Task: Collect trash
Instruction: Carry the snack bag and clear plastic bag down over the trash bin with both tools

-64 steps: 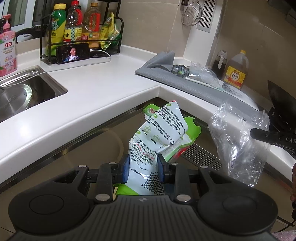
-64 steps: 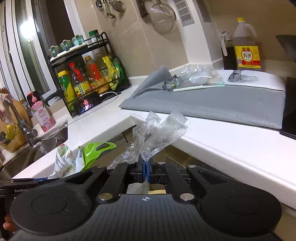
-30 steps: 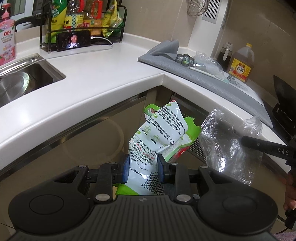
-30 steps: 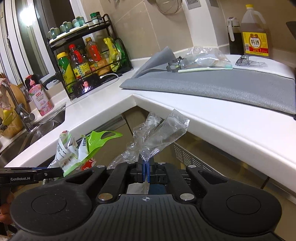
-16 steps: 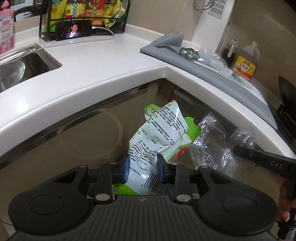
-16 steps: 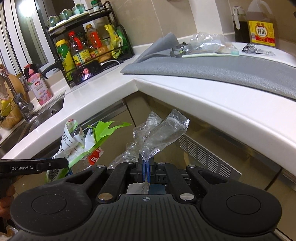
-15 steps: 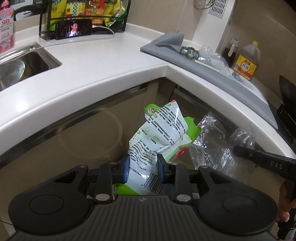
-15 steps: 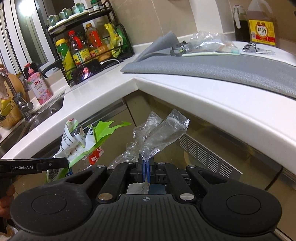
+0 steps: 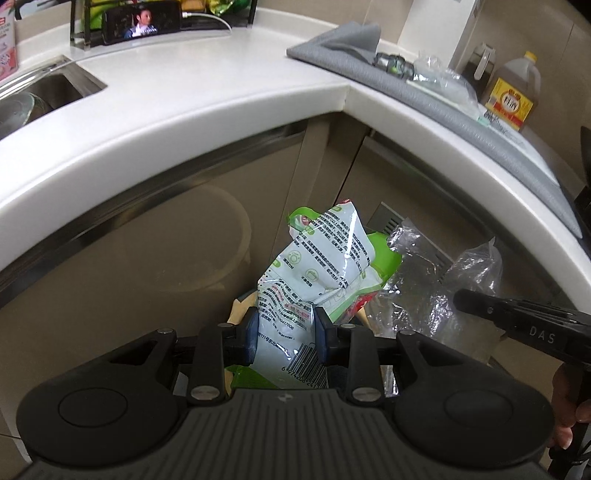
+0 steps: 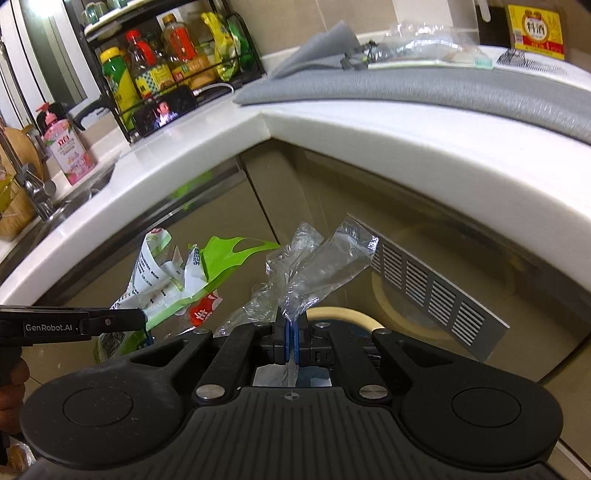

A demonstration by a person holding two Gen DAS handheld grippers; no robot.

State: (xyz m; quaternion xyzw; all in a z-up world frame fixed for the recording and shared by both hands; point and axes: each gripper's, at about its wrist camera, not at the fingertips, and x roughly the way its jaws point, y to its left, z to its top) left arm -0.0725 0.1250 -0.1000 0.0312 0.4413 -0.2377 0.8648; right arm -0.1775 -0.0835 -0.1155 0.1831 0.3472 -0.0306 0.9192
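My left gripper (image 9: pixel 285 329) is shut on a green and white food packet (image 9: pixel 325 269), which stands up crumpled between the blue pads, below the countertop edge. The same food packet (image 10: pixel 166 280) shows at the left of the right wrist view, with the left gripper's black arm (image 10: pixel 74 325) reaching in. My right gripper (image 10: pixel 291 334) is shut on a clear plastic bag (image 10: pixel 317 266) that flares upward from the pads. That clear plastic bag (image 9: pixel 439 291) hangs to the right of the packet in the left wrist view. A cream rim of a bin (image 10: pixel 351 315) curves just beyond the right gripper's fingers.
A white L-shaped countertop (image 9: pixel 221 92) curves overhead, with beige cabinet doors (image 9: pixel 147 258) and a vent grille (image 10: pixel 436 288) below. On top lie a grey mat (image 10: pixel 424 85) with more clear plastic (image 10: pixel 424 37), a phone (image 9: pixel 142 22), a bottle rack (image 10: pixel 166 70), a sink (image 9: pixel 37 96) and a yellow-labelled jug (image 9: pixel 513 96).
Both grippers have sunk from counter height to below the countertop edge, still holding the packet and the clear bag. The cabinet fronts and a cream bin rim now fill the views.
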